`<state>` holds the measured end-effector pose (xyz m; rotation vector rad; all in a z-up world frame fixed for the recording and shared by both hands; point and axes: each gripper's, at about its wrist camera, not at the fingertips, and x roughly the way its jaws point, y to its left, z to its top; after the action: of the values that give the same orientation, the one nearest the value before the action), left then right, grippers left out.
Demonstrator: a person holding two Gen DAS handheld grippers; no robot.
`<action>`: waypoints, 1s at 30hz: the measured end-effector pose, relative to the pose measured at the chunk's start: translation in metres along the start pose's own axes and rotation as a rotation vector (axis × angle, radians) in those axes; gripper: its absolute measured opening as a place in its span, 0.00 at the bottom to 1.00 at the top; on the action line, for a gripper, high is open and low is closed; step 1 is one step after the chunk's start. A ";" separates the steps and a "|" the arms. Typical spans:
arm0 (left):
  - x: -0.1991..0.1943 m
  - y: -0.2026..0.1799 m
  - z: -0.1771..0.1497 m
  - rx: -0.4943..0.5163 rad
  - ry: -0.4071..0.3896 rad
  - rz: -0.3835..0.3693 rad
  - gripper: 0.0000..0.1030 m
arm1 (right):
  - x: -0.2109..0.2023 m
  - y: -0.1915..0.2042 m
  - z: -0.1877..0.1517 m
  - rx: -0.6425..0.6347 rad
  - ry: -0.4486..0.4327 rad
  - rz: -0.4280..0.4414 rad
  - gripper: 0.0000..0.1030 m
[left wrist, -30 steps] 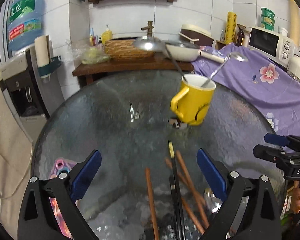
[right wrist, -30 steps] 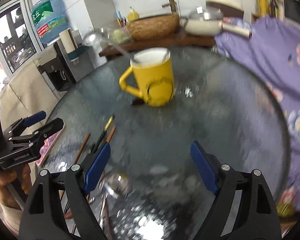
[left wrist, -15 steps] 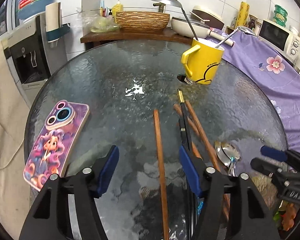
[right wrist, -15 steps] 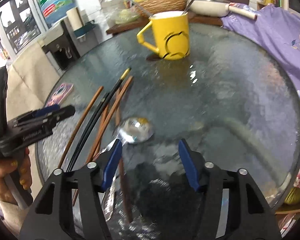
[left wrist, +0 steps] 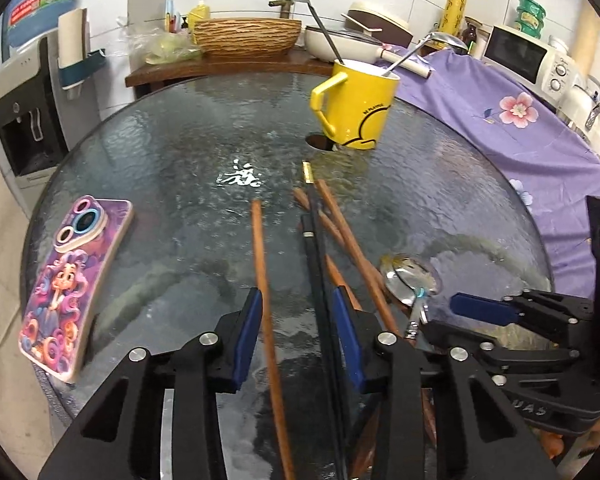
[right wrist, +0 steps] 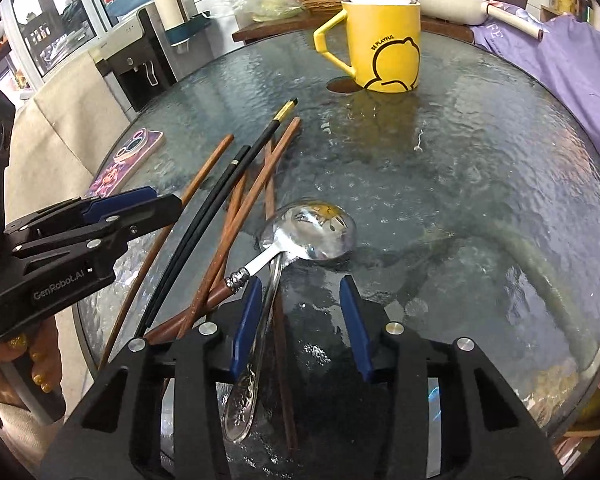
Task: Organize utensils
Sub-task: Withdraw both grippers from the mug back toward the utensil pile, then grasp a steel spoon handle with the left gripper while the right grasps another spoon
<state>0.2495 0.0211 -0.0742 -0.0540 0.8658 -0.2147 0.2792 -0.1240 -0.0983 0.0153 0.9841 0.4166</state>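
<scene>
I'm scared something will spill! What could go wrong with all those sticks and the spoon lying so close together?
1. The left gripper has its fingers closing around both a brown chopstick and the black chopsticks, so it might lift a mismatched set.
2. The right gripper is closing over the spoon handle, which lies across other chopsticks; they could get dragged along.
3. The yellow mug already holds two long ladles, so adding more might tip it.

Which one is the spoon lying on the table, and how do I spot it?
Find the round glass table with the yellow mug standing at its far side. Nearer to you lies a heap of long thin chopsticks. The spoon lies at the heap's right edge: it is the only shiny silver piece there, with a wide rounded bowl, while its neighbours are straight brown or black sticks.
</scene>
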 end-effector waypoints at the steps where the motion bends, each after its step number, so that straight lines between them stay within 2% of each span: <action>1: 0.001 -0.001 0.000 0.000 -0.001 0.002 0.34 | 0.000 0.000 0.001 -0.001 0.001 0.000 0.40; 5: 0.002 -0.002 0.001 0.002 0.001 -0.002 0.32 | 0.005 0.003 0.007 0.003 0.011 0.017 0.38; 9: 0.004 -0.004 0.004 0.004 0.003 -0.013 0.27 | 0.010 0.005 0.012 0.012 0.020 0.019 0.30; 14: 0.007 -0.005 0.006 -0.001 0.008 -0.029 0.25 | 0.014 0.002 0.019 0.051 0.029 0.044 0.30; 21: 0.010 -0.009 0.010 0.011 0.014 -0.045 0.24 | 0.018 0.008 0.024 0.022 0.041 -0.011 0.29; 24: 0.008 -0.014 0.012 0.036 0.014 -0.055 0.24 | 0.018 0.010 0.023 0.007 0.039 -0.032 0.21; 30: 0.010 -0.029 0.012 0.106 0.031 -0.081 0.24 | 0.014 -0.005 0.019 0.068 0.036 0.050 0.11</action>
<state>0.2599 -0.0097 -0.0703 0.0127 0.8823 -0.3377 0.3028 -0.1206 -0.0997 0.0944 1.0346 0.4307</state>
